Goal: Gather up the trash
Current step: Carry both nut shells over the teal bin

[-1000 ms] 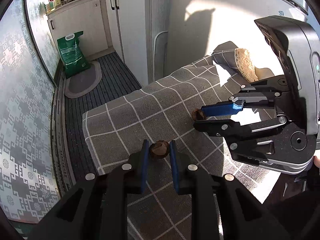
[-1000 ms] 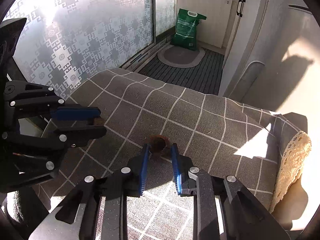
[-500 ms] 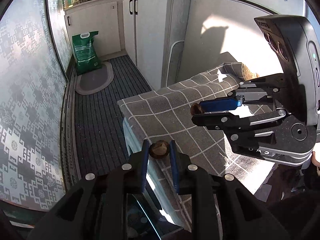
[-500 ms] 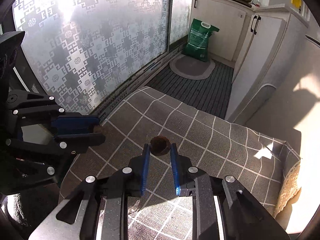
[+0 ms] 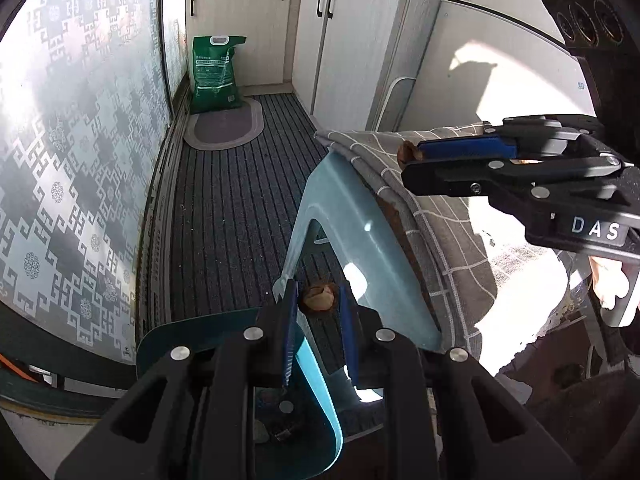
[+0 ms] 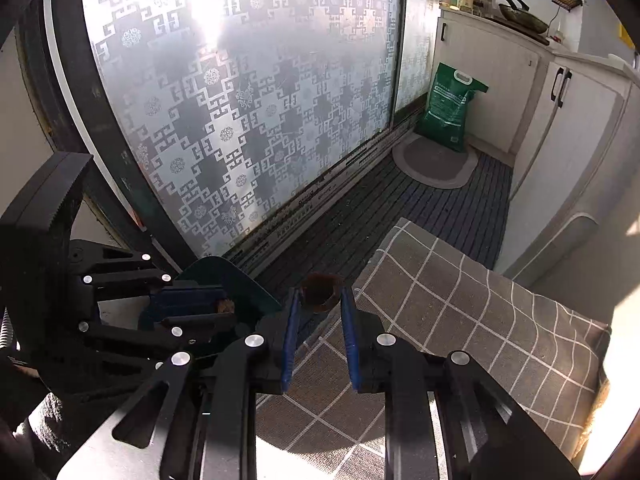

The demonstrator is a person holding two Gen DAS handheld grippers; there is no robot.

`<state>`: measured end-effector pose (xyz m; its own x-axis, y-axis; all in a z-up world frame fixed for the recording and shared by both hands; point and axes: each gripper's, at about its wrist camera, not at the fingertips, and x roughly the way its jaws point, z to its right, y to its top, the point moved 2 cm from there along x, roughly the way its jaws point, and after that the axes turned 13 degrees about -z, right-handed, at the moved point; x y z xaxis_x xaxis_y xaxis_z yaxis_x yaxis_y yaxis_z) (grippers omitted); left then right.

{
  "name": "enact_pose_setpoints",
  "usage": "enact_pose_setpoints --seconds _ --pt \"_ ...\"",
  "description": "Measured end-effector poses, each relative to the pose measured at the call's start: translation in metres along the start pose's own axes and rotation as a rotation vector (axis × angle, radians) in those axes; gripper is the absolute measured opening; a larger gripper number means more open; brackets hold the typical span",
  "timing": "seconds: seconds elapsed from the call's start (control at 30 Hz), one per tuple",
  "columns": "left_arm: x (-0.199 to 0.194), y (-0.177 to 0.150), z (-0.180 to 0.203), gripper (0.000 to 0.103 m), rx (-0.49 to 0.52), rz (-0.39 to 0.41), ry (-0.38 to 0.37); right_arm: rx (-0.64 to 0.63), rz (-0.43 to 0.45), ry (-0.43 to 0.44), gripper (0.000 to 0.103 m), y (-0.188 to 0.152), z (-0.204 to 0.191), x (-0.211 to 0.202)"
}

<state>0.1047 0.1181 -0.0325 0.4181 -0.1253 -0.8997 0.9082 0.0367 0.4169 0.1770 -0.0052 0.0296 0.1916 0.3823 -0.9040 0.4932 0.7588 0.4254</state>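
Observation:
My left gripper point(image 5: 318, 304) is shut on a brown nutshell piece point(image 5: 319, 298) and holds it beyond the table's left edge, over a teal bin point(image 5: 224, 330) whose rim shows just under the fingers. My right gripper point(image 6: 320, 300) is shut on another dark brown shell piece point(image 6: 320, 292), above the left edge of the grey checked tablecloth point(image 6: 460, 300). In the left wrist view the right gripper point(image 5: 408, 154) comes in from the right with its shell point(image 5: 409, 151). In the right wrist view the left gripper point(image 6: 224, 308) is at lower left over the bin point(image 6: 236, 280).
A light blue stool or table frame point(image 5: 340, 220) stands under the cloth. The floor has dark striped matting point(image 5: 240, 200). A green sack point(image 5: 214, 74) and an oval mat point(image 5: 224, 128) lie by white cabinets point(image 5: 352, 40). A frosted patterned glass door point(image 6: 240, 100) runs along the left.
Both grippers have moved left off the tabletop with their shell pieces. The left one has dropped past the table edge to above the teal bin, which has come into view.

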Motion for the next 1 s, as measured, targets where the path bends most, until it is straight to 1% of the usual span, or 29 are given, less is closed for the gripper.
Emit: enact_pose_setpoints --seconds 0.27,0.5,0.6,0.7,1.0 --pt "0.034 -0.042 -0.033 0.022 -0.083 -0.058 -0.020 -0.021 -0.045 0.027 0.021 0.007 -0.022 0.020" --pt "0.067 -0.080 -0.064 0.022 -0.163 -0.121 -0.022 -0.018 -0.123 0.057 0.021 0.005 -0.041 0.052" --pt "0.077 -0.093 -0.075 0.022 -0.175 -0.148 0.007 -0.031 -0.152 0.057 0.021 0.003 -0.053 0.064" --pt "0.080 -0.100 -0.082 0.022 -0.174 -0.154 0.028 -0.046 -0.187 0.053 0.021 0.001 -0.066 0.078" --pt "0.089 -0.121 -0.094 0.022 -0.186 -0.184 0.034 -0.077 -0.273 0.054 0.021 -0.007 -0.094 0.113"
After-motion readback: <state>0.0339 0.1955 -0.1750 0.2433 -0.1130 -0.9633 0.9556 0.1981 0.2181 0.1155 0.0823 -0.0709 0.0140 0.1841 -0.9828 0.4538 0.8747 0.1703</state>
